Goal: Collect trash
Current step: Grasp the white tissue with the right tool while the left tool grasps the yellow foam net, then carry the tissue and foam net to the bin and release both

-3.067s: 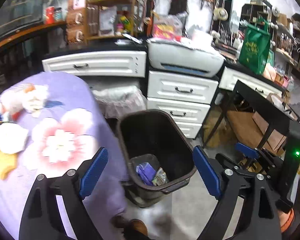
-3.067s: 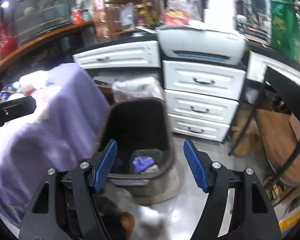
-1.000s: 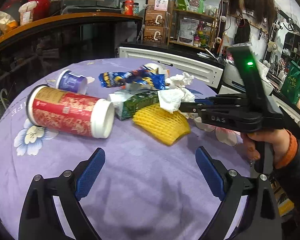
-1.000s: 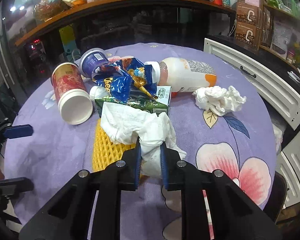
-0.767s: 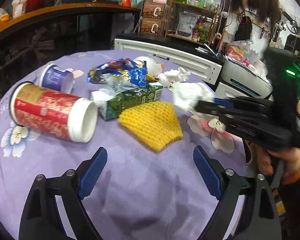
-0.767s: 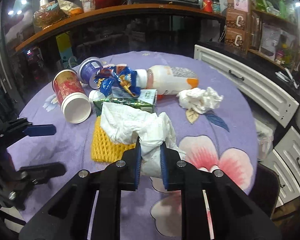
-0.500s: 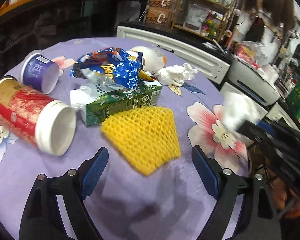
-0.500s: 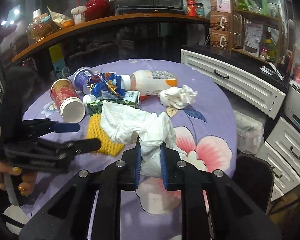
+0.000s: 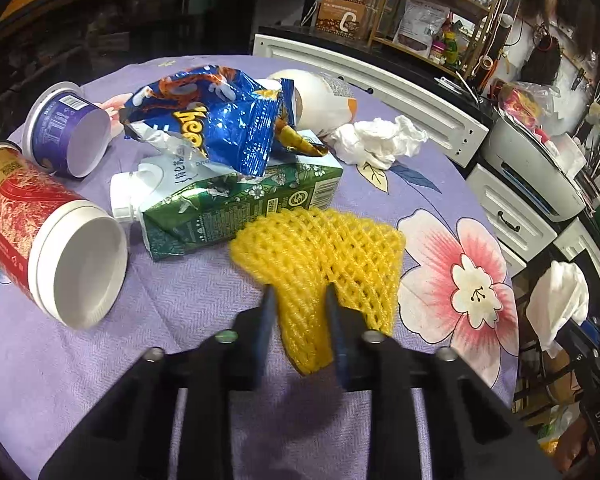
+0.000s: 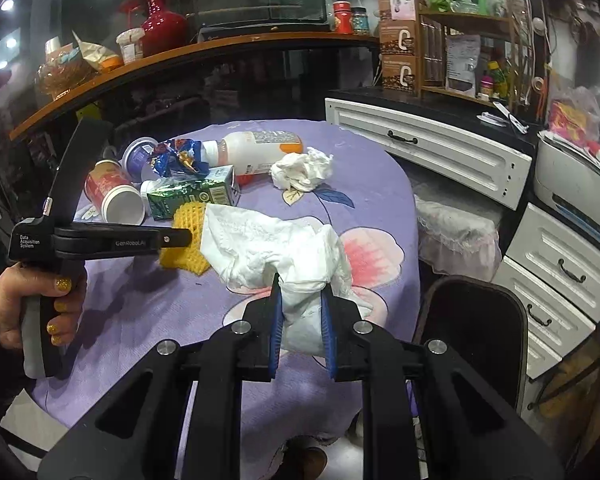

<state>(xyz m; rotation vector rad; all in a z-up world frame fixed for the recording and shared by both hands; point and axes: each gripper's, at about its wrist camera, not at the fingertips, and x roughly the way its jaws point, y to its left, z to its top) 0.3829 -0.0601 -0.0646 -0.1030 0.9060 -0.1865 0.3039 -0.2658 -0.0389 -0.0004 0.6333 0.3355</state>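
My left claw (image 9: 299, 299) has just been closing and now pinches the yellow net (image 9: 324, 252) lying on the tabletop (image 9: 100, 360) beside the carton (image 9: 236, 204). My right claw (image 10: 300, 292) grips a white tissue (image 10: 276, 248), lifted near the tabletop edge.

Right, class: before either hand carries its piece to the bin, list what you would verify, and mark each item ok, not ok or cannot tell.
1. Left tongs closed on the yellow foam net: ok, they have just been closing on it.
2. Right tongs clamped on the white tissue: ok.
3. Net lifted off the purple tablecloth: cannot tell.
4. Net free of the green carton: cannot tell; they touch or overlap.
5. Black bin within view: ok, only its rim shows.
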